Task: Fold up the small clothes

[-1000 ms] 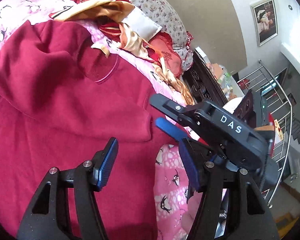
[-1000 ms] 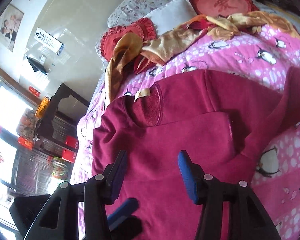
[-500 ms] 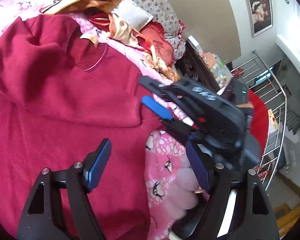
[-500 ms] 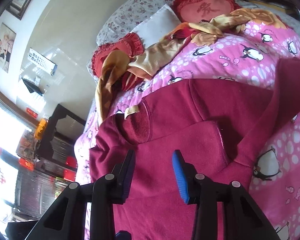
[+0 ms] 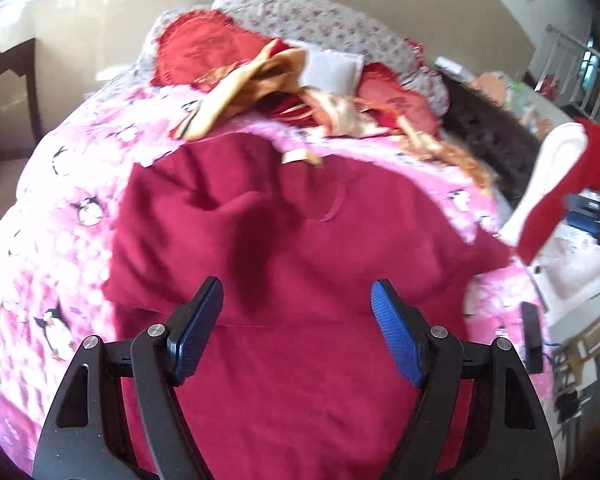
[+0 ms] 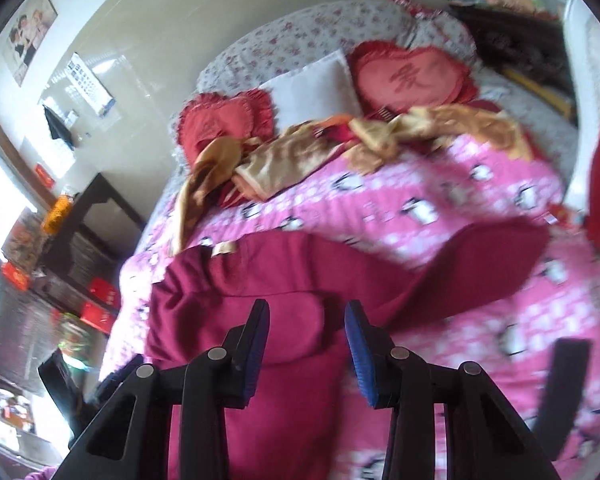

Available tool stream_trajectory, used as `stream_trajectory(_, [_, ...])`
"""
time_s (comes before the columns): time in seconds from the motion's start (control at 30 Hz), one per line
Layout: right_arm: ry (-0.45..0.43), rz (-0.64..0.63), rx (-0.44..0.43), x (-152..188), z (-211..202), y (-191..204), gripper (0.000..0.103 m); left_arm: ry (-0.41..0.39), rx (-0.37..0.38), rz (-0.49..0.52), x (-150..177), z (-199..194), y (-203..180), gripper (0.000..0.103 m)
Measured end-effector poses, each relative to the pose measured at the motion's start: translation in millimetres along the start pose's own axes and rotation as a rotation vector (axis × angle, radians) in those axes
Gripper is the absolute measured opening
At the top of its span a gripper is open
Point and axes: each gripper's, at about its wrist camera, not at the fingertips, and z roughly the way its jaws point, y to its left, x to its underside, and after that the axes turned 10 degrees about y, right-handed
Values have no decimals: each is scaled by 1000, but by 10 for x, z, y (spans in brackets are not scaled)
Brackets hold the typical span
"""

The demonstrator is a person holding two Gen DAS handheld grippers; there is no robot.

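Observation:
A dark red sweater point(image 5: 300, 280) lies flat on the pink penguin bedspread point(image 5: 60, 280), its neck with a tan label point(image 5: 296, 157) toward the pillows. One sleeve is folded across the chest. In the right wrist view the other sleeve point(image 6: 480, 264) stretches out to the right of the sweater point(image 6: 260, 280). My left gripper point(image 5: 296, 304) hovers over the lower body, open wide, with nothing between its blue pads point(image 5: 396, 344). My right gripper point(image 6: 306, 320) hangs above the chest, open but narrower, also holding nothing.
Red heart cushions point(image 6: 412, 76), a white pillow point(image 6: 316, 88) and crumpled gold satin cloth point(image 6: 300, 156) fill the head of the bed. A dark wooden side table point(image 6: 92, 216) stands on the left. A white bed frame with red cloth point(image 5: 560, 184) is at the right.
The left wrist view has swung round, the right gripper has left it, and the left jaws have widened. The right gripper has risen away from the sweater and its jaws have narrowed.

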Motion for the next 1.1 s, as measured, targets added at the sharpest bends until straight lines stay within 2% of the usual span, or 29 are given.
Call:
stream_trajectory(0.07, [2, 2, 50, -18, -103, -132, 38, 10, -29, -14, -43, 80, 104, 77])
stream_trajectory(0.13, [-1, 22, 62, -2, -114, -236, 38, 6, -67, -13, -76, 130, 179, 77])
stream_trajectory(0.3, [43, 82, 7, 137, 313, -338, 38, 11, -137, 6, -159, 222, 299, 77])
stream_trajectory(0.47, [107, 89, -37, 223, 933, -193, 38, 21, -196, 13, -257, 324, 425, 77])
stream_trajectory(0.57, [132, 42, -31, 226, 1257, 1, 38, 36, -218, 6, -296, 396, 508, 77])
stream_trajectory(0.7, [150, -18, 24, 171, 1614, 219, 38, 45, -234, -3, -358, 473, 616, 77])
stream_trajectory(0.93, [163, -52, 99, 69, 1952, 273, 38, 83, -236, -71, -414, 636, 807, 77])
stream_trajectory(1.07, [151, -85, 140, 41, 2020, 270, 16, 83, -237, -64, -399, 646, 807, 77])
stream_trajectory(1.1, [137, -92, 147, 38, 1980, 255, 13, 79, -245, -55, -393, 653, 793, 77])
